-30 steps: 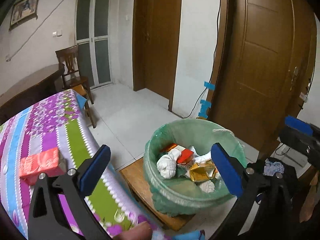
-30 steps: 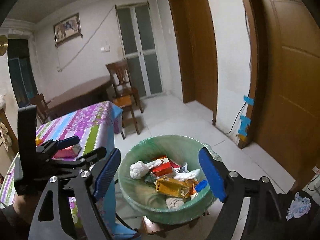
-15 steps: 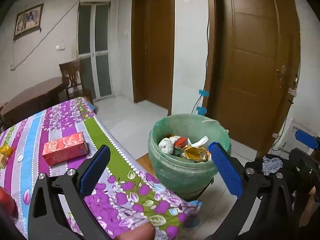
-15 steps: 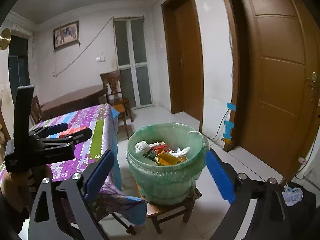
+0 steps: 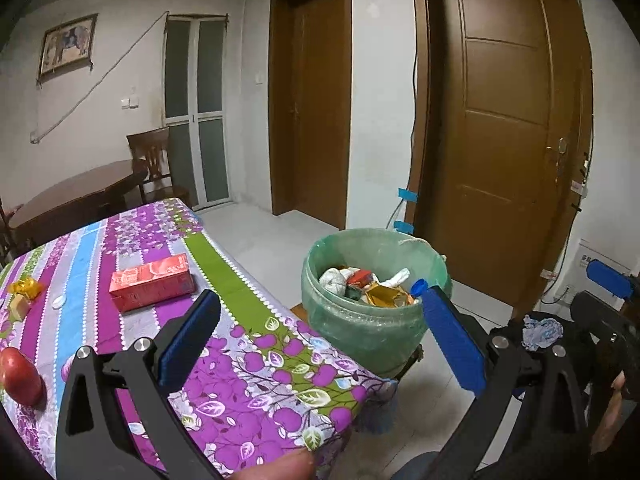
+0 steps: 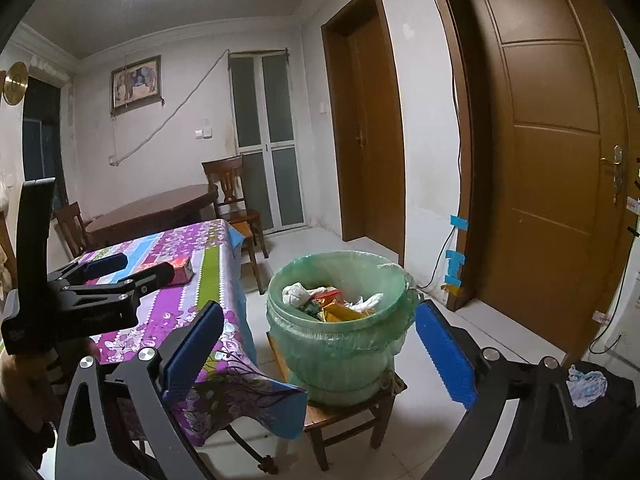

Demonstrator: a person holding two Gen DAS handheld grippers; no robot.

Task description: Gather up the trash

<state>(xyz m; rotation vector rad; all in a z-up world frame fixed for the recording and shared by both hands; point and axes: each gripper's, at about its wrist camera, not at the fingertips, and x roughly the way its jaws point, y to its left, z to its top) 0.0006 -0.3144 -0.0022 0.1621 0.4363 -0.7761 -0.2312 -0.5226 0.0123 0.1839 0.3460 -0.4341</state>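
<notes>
A green-lined trash bin (image 5: 372, 320) (image 6: 340, 344) holds crumpled paper and wrappers and stands on a low wooden stool (image 6: 348, 412) beside the table. My left gripper (image 5: 320, 340) is open and empty, over the table's near corner, and it also shows in the right wrist view (image 6: 128, 268). My right gripper (image 6: 320, 352) is open and empty, in front of the bin. On the flowered tablecloth (image 5: 240, 360) lie a red box (image 5: 152, 282), a yellow wrapper (image 5: 26, 286), a small yellow block (image 5: 18, 306) and a red apple (image 5: 20, 376).
A dark wooden table (image 6: 152, 210) and chairs (image 6: 232, 192) stand behind. Brown doors (image 6: 560, 140) line the right wall. A dark bag with a crumpled cloth (image 6: 586, 384) lies on the floor at the right. The floor is white tile.
Both grippers have pulled back and risen from over the bin. The bin now looks farther away, and more of the table and its objects shows in the left wrist view.
</notes>
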